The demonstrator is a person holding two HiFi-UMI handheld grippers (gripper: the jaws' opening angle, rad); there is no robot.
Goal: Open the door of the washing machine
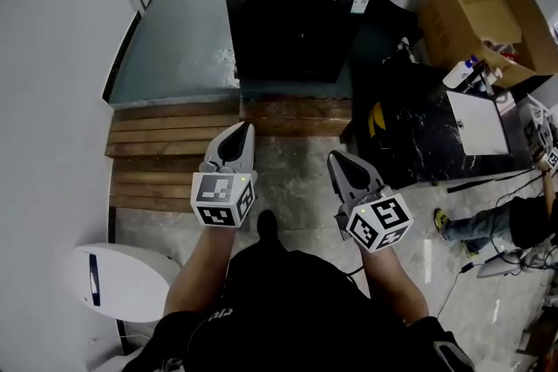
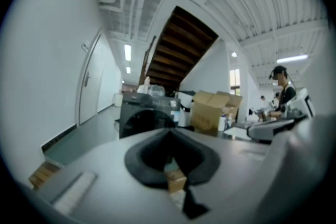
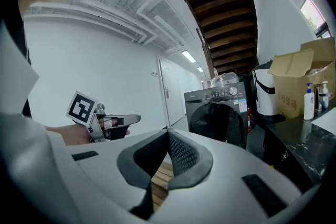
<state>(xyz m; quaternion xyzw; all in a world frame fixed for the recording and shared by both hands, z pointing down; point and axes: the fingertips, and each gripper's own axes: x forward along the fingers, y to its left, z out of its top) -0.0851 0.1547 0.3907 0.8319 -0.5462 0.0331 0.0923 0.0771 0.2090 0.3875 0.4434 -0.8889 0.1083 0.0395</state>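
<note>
A black front-loading washing machine (image 1: 292,13) stands on a raised grey floor ahead, its round dark door (image 1: 288,37) closed. It also shows in the left gripper view (image 2: 144,115) and the right gripper view (image 3: 218,113). Both grippers are held out over the wooden steps, well short of the machine. My left gripper (image 1: 247,128) is shut with nothing in it, its tips (image 2: 169,131) pointing at the machine. My right gripper (image 1: 334,157) is likewise shut and empty (image 3: 169,132). In the right gripper view the left gripper (image 3: 113,123) appears off to the left.
Wooden slat steps (image 1: 166,157) lead up to the grey floor. A black marble-look counter (image 1: 418,126) and cardboard boxes (image 1: 475,13) stand to the right of the machine. A white appliance (image 1: 113,279) sits at lower left. A person (image 1: 506,222) is at the right edge.
</note>
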